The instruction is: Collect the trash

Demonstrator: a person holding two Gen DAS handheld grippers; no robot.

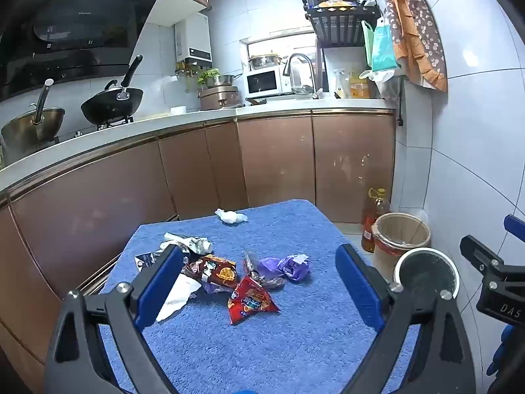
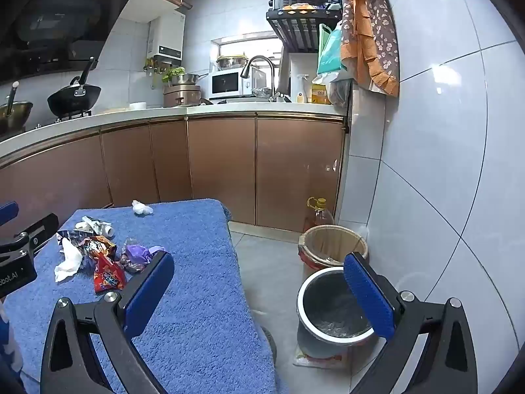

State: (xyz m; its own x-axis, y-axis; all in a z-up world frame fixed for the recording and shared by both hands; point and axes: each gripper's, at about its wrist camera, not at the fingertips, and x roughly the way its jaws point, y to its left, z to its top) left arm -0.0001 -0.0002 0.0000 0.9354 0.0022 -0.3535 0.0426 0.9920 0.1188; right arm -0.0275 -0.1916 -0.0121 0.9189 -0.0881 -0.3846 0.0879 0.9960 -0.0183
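Note:
Trash lies on a blue towel-covered table (image 1: 295, 344): a red snack bag (image 1: 250, 300), a brown wrapper (image 1: 218, 271), a purple plastic bag (image 1: 288, 266), a white tissue (image 1: 178, 295), crumpled paper (image 1: 190, 243) and a white wad (image 1: 229, 215) at the far edge. My left gripper (image 1: 259, 282) hovers open over the pile, touching nothing. My right gripper (image 2: 259, 289) stands open off the table's right edge, above the floor. A grey bin with a white rim (image 2: 331, 308) stands on the floor below it. The same pile, with the red snack bag (image 2: 108, 277), shows at left in the right wrist view.
A second bin lined with a tan bag (image 2: 333, 241) stands behind the grey one, with an oil bottle (image 2: 317, 215) beside it. Brown cabinets (image 1: 279, 161) run behind the table. A tiled wall (image 2: 443, 180) closes the right side.

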